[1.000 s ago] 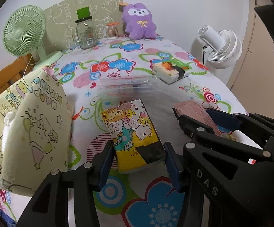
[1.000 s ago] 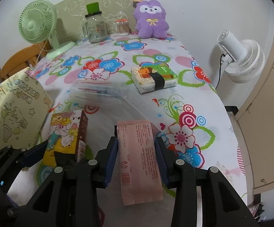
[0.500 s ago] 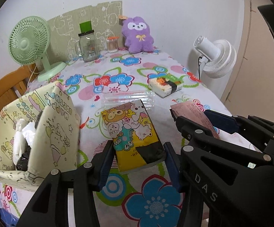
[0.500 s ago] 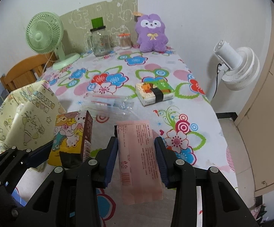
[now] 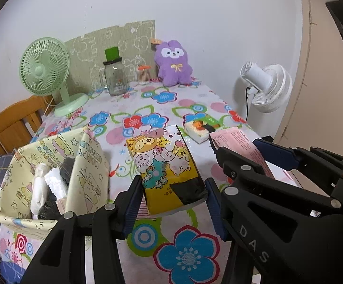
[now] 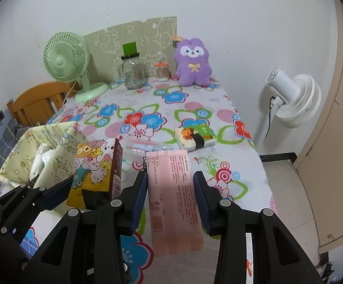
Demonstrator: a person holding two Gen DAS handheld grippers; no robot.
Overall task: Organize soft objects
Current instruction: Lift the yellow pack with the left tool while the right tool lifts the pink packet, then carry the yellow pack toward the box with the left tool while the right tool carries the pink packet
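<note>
Flowered tablecloth (image 5: 162,99) | left gripper (image 5: 171,197) clamps cartoon tissue pack (image 5: 164,165), aloft | right gripper (image 6: 170,198) clamps pink pack (image 6: 173,194), aloft | fabric bin (image 5: 86,165) at 9 o'clock | lower each pack level into bin, release gently.
</note>
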